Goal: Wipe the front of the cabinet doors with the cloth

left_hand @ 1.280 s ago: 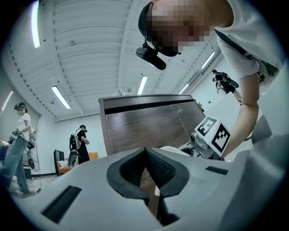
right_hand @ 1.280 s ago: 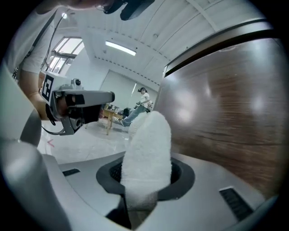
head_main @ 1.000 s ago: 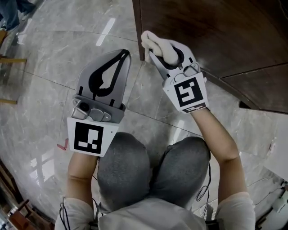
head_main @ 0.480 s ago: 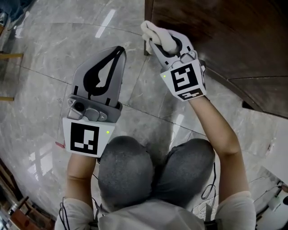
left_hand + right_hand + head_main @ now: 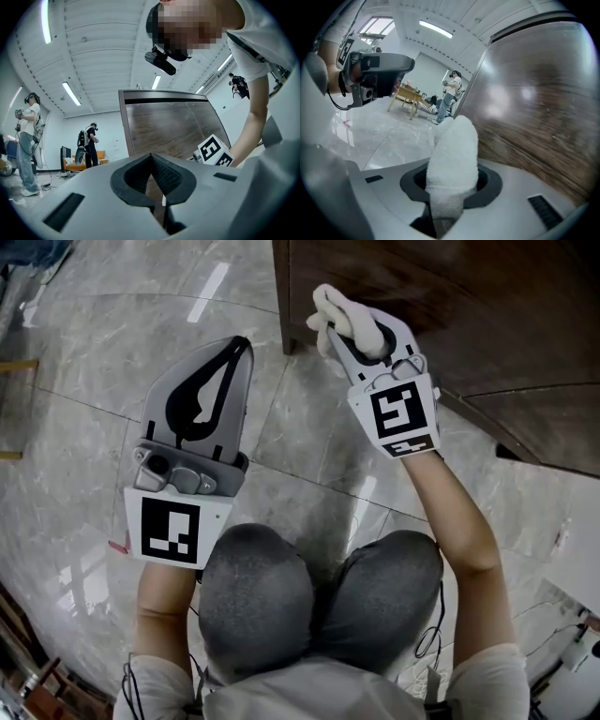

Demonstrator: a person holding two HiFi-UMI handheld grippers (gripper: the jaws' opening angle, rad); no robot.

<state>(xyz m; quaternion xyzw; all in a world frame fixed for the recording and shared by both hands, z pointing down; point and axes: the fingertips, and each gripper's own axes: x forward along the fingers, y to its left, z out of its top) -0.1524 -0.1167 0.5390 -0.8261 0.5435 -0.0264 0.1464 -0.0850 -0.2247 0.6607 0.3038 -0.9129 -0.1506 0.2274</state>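
Note:
A white cloth point(image 5: 349, 321) is bunched between the jaws of my right gripper point(image 5: 330, 326), which is shut on it; the cloth point(image 5: 452, 161) sticks out past the jaws beside the dark wood cabinet door point(image 5: 539, 117). In the head view the cloth's tip lies at the left lower edge of the cabinet point(image 5: 441, 306), and whether it touches the wood I cannot tell. My left gripper point(image 5: 240, 341) hangs over the floor to the left, shut with nothing held. The cabinet door point(image 5: 171, 126) shows ahead in the left gripper view.
Grey marble floor point(image 5: 103, 371) lies below both grippers. The person's knees point(image 5: 319, 596) are at the bottom of the head view. A wooden chair point(image 5: 408, 97) and a standing person point(image 5: 450, 96) are far off; other people point(image 5: 86, 145) stand in the room behind.
My right gripper with the cloth has shifted slightly right along the cabinet's lower edge. The left gripper has stayed about where it was, still shut.

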